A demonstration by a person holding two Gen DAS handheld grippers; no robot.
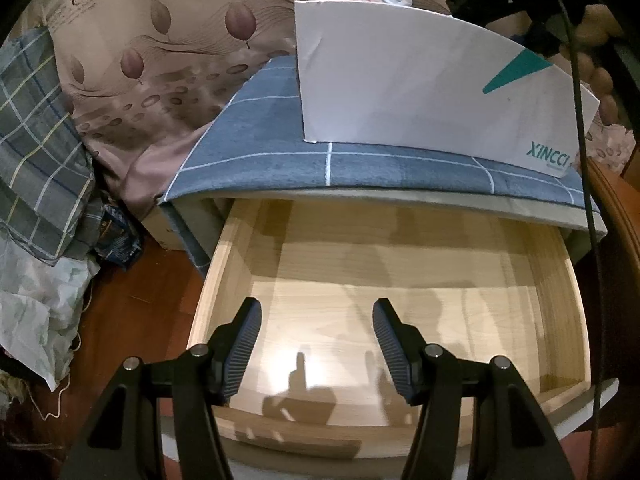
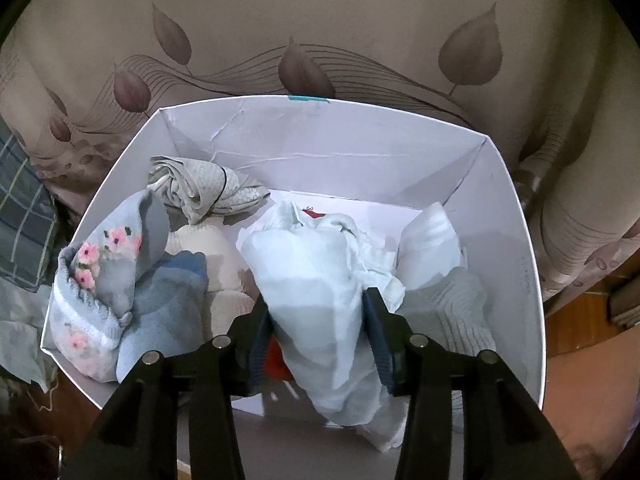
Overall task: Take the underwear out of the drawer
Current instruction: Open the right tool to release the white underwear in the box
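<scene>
In the left wrist view the pale wooden drawer (image 1: 400, 280) is pulled out and its floor is bare. My left gripper (image 1: 317, 312) is open and empty above the drawer's front part. In the right wrist view my right gripper (image 2: 316, 304) is shut on a pale blue underwear piece (image 2: 316, 280), which hangs between the fingers over a white box (image 2: 520, 240). The box holds several garments, among them a blue floral piece (image 2: 100, 276) and a grey patterned one (image 2: 200, 188). The white box also shows in the left wrist view (image 1: 400, 80), standing on the cabinet top.
A blue checked cloth (image 1: 280, 140) covers the cabinet top above the drawer. A leaf-patterned bedsheet (image 1: 140, 60) lies behind. Plaid fabric (image 1: 36, 140) and crumpled paper (image 1: 36, 312) lie on the floor at the left. A black cable (image 1: 584, 140) hangs at the right.
</scene>
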